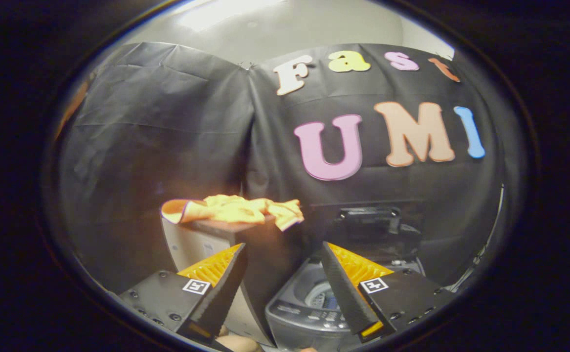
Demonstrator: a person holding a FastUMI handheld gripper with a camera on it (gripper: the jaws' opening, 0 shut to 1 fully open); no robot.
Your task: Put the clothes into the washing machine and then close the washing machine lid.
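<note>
Gripper (282, 252): lower centre of the frame, fingers spread wide, gripping nothing, tips angled up and inward.
Hand (236, 343): a sliver at the bottom edge, beneath the left finger.
Washing machine (309, 303): grey, low between the fingers, lid (368, 220) raised behind it.
Clothes (236, 209): yellow, crumpled atop a dark-topped stand (202, 244), beyond the left finger, centre-left.

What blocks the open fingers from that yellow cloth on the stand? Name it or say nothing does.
Nothing visible does. The gripper is open and empty, and the yellow cloth lies beyond its fingers on top of the brown stand, uncovered. Beside the stand, the washing machine has its lid raised.
</note>
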